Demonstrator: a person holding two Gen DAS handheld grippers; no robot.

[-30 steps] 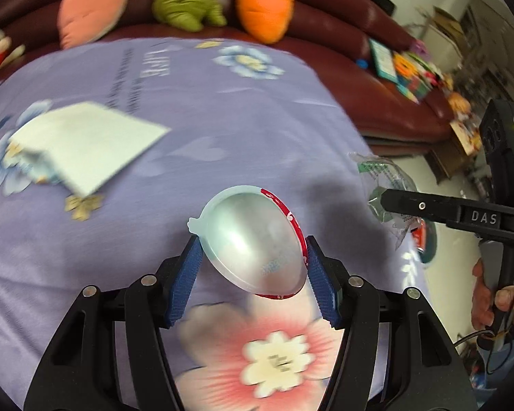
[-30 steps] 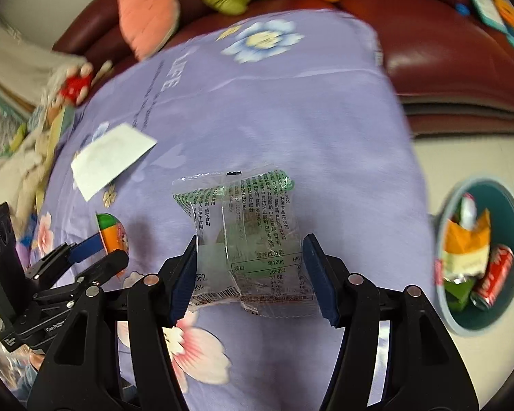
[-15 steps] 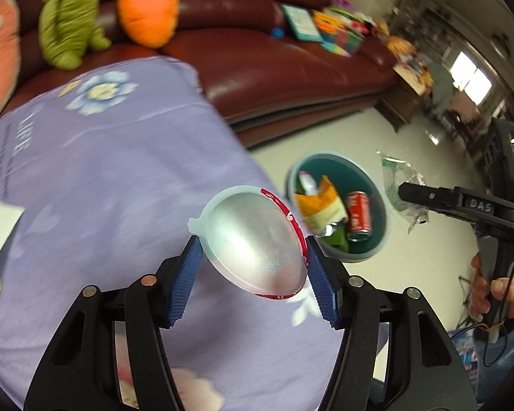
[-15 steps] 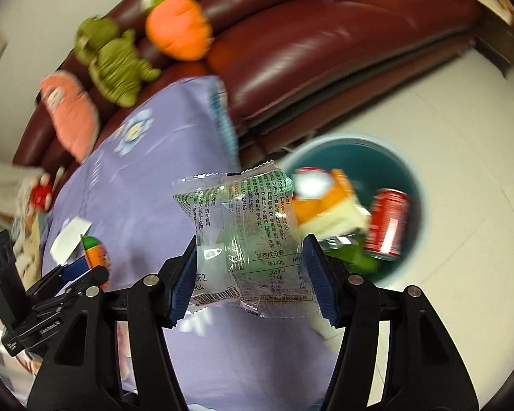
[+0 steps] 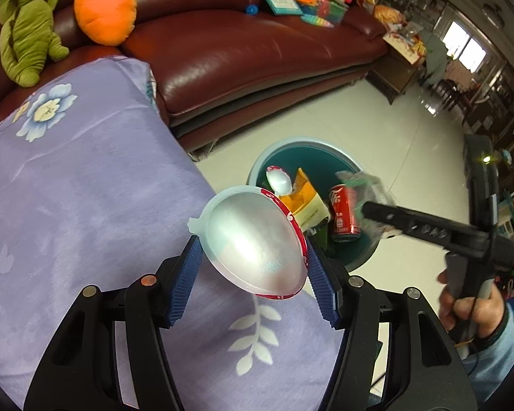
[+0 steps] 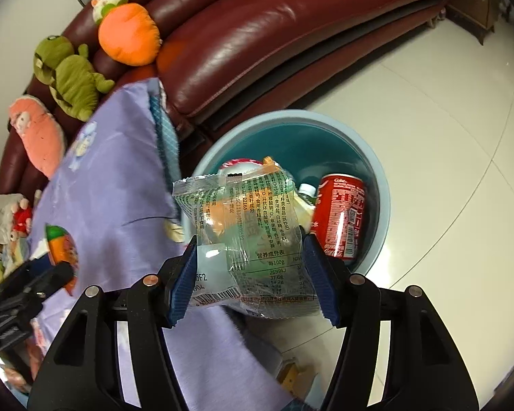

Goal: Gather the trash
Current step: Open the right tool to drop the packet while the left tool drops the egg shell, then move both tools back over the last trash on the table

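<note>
Right gripper [image 6: 250, 263] has its jaws just easing apart around the clear snack wrapper [image 6: 246, 226], which hangs over the near rim of the teal trash bin [image 6: 377, 171]. It's so light it could drift onto the floor. Left gripper [image 5: 253, 274] is clamped on a foil cup lid [image 5: 253, 243] above the purple tablecloth [image 5: 85, 188] (not over the bin), so letting go now would miss.

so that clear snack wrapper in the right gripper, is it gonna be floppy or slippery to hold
Probably floppy: the clear snack wrapper is thin crinkled film, bowed between the right gripper's jaws, which have just been opening. Likely slippery, since the film looks glossy. It seems very light, so it may flutter rather than drop straight into the bin.
</note>
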